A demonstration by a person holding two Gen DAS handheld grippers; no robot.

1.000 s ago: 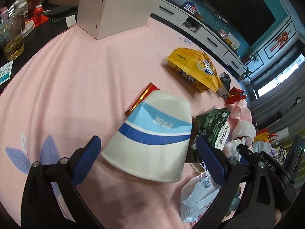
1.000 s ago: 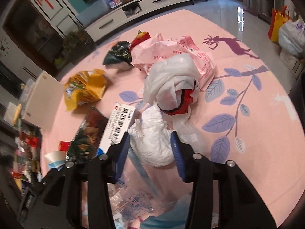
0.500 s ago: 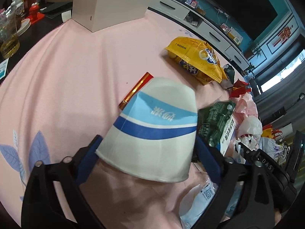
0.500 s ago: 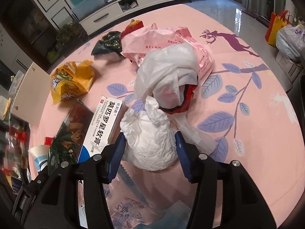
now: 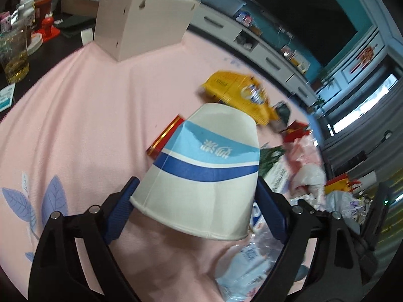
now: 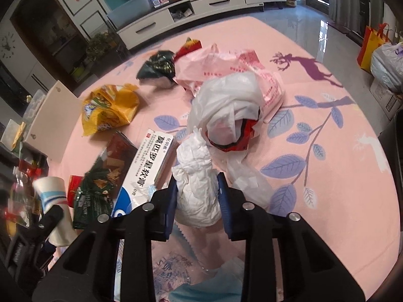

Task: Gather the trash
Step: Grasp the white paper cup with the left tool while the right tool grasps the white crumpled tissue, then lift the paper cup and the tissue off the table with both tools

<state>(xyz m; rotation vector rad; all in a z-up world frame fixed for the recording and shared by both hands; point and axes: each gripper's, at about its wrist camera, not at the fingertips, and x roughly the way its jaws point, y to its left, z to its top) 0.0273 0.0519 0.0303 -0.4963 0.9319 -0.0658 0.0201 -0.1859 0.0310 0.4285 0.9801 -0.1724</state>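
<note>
Paper cup [image 5: 201, 173] with blurred white characters clamped in left hand-held gripper [image 5: 196, 209], crumpled tissue [image 6: 197, 188] squeezed in right hand-held gripper [image 6: 197, 193].

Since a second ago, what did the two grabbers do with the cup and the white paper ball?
The left gripper closed onto the upside-down paper cup and tilted it up. The right gripper has just been closing and now squeezes the crumpled tissue. The yellow snack bag and medicine box stayed put.

Matt paper cup [image 5: 201, 173], crumpled tissue [image 6: 197, 188]
</note>
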